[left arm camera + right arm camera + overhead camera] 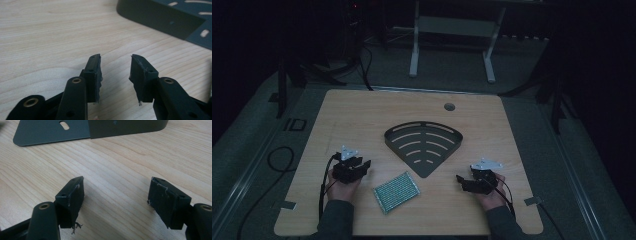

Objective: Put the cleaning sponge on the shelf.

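Both my grippers, left and right, gape empty on table; green pad between, black rack beyond.

A: Which lettering is legible in the high view?

B: One marking, "ID", stands on the grey floor just left of the table; the dark fan-shaped rack and the green dotted pad carry no legible text; both gripper views offer none either.

Dark slotted tray cut off at edge
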Demonstrator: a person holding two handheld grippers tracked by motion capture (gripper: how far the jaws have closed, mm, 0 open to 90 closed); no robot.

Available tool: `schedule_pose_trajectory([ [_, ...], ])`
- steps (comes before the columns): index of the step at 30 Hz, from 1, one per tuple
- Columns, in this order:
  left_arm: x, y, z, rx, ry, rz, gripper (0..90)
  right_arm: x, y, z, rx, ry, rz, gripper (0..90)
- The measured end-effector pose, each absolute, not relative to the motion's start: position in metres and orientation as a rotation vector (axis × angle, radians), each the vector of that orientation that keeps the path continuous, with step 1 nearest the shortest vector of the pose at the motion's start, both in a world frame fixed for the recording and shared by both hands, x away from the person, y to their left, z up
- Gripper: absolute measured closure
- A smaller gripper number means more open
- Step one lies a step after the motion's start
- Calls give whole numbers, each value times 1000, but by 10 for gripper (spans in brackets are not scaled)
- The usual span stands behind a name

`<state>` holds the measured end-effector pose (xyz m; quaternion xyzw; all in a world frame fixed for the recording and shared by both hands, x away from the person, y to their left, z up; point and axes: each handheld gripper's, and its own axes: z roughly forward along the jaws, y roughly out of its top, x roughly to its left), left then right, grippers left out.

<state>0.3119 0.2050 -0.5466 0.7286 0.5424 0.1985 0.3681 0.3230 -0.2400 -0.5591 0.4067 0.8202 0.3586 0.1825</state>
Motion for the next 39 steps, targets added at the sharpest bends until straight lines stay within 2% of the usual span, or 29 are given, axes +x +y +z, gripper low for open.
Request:
schedule_pose_trajectory([
  [10, 306, 201, -535, 1875, 1299, 472, 657, 323, -240, -559, 1149, 2315, 1011, 283],
  [13, 299, 192, -525, 1904, 1213, 446, 678, 323, -240, -559, 1148, 2315, 1012, 283],
  [17, 295, 181, -519, 1954, 1148, 421, 740, 323, -240, -559, 1149, 2315, 1012, 283],
  [22, 290, 171, -514, 1997, 1092, 360, 892, 323, -240, -559, 1147, 2315, 1012, 282],
  [39, 289, 119, -525, 2188, 926, 242, 900, 323, -240, -559, 1148, 2315, 1012, 282],
])
